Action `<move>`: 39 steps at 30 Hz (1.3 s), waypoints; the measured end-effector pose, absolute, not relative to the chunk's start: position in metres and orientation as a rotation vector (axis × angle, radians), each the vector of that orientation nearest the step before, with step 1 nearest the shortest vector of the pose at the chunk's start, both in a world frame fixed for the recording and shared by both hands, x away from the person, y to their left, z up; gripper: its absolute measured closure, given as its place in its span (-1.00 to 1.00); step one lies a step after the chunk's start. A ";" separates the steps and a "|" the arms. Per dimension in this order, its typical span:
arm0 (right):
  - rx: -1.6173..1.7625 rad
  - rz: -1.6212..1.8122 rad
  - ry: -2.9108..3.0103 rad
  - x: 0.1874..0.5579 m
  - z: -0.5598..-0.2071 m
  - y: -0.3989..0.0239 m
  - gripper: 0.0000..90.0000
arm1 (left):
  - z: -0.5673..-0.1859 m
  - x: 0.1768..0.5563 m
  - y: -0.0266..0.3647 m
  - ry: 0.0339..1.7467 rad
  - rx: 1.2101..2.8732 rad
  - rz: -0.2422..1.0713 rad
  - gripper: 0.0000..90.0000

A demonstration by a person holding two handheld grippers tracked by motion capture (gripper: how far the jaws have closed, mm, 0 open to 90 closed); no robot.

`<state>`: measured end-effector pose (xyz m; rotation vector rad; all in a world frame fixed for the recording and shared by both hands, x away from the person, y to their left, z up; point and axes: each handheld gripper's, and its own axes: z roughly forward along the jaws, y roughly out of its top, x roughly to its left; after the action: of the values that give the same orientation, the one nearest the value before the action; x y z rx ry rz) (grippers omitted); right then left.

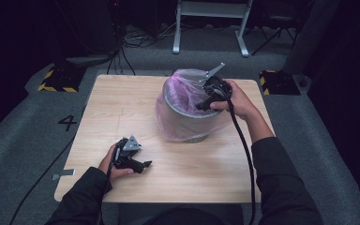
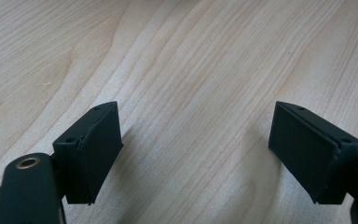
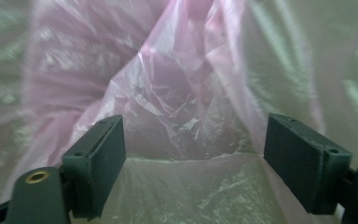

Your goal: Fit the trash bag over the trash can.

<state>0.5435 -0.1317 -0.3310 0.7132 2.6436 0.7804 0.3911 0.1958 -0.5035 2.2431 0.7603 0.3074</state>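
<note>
— Nearest to us, well short of the bin [image 1: 187, 119] and off to its left, we see the left hand-held gripper [image 1: 146, 164] lying low on the counter [image 1: 112, 103], with a hand [image 1: 114, 165] wrapped round its body. How do its jaws stand?

— We see them wide apart in the left gripper view, with bare wood grain between the two black pads [image 2: 98, 149] and nothing held.

— And the bin itself?

— We find it standing upright on the counter, toward the far right part of the top. It is a grey metal bin lined with a thin pink bag [image 1: 168, 117], whose plastic spills over the rim and hangs down the outside.

— Where is the right hand-held gripper [image 1: 202, 106]?

— We see it right at the bin's near-right rim, tipped inward over the opening, with the right hand [image 1: 238, 101] behind it and its cable trailing back along the sleeve.

— Is it gripping the bag?

— We think not. In the right gripper view its jaws stand spread, with crinkled pink plastic [image 3: 182, 107] lying between and beyond them, and the pads [image 3: 100, 158] do not press on it.
</note>
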 end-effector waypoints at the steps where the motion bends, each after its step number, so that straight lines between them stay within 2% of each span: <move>1: 0.710 0.813 2.625 0.542 -0.329 -0.134 -0.54 | -0.503 0.391 0.196 0.761 2.243 0.308 -0.62; 13: 0.728 1.159 2.364 0.506 -0.303 -0.179 -0.55 | -0.503 0.391 0.196 0.761 2.243 0.307 -0.62; 21: 0.704 1.262 2.268 0.468 -0.304 -0.213 -0.56 | -0.504 0.391 0.196 0.760 2.244 0.307 -0.63; 30: 0.698 1.236 2.229 0.420 -0.334 -0.251 -0.58 | -0.504 0.391 0.196 0.761 2.243 0.308 -0.63; 39: 0.768 1.149 2.255 0.403 -0.382 -0.273 -0.58 | -0.504 0.391 0.196 0.762 2.243 0.309 -0.63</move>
<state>0.4035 -0.2732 -0.3820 0.7683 2.2553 1.1491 0.3912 0.1957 -0.5035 2.2433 0.7615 0.3087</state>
